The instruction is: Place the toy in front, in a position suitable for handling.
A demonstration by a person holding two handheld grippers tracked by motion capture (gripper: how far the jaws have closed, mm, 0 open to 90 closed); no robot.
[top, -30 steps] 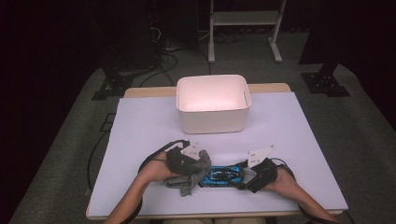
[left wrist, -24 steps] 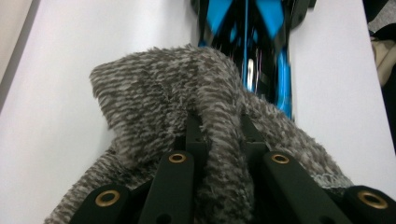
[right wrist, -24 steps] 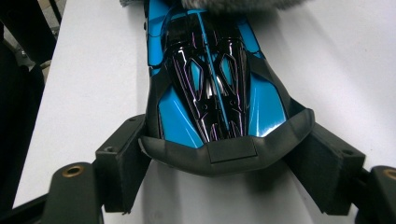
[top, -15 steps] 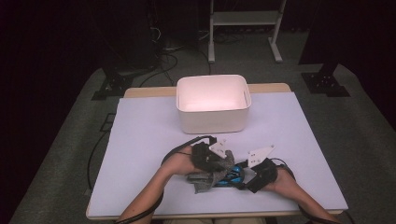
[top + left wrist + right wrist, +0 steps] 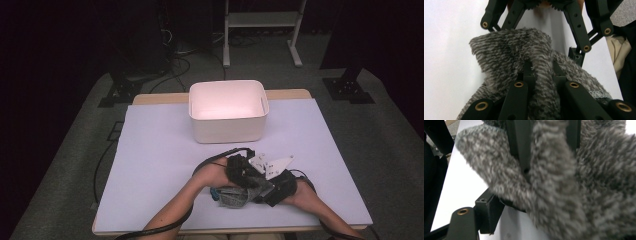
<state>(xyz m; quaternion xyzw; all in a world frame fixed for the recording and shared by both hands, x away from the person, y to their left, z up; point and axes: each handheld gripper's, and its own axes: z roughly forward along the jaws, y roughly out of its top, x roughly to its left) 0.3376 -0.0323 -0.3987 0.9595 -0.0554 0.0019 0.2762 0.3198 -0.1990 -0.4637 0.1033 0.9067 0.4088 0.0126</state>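
The bench (image 5: 150, 150) is wooden at its far edge and covered by a pale lavender sheet (image 5: 320, 135). A white rectangular bin (image 5: 227, 130) stands on the sheet toward the far side. A fuzzy grey cloth (image 5: 235, 198) lies near the front edge.

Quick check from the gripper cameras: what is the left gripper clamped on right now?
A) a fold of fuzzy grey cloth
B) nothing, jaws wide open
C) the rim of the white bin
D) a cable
A: in the left gripper view the left gripper has its black jaws closed on a ridge of the fuzzy grey cloth; the white bin stands apart, farther up the table.
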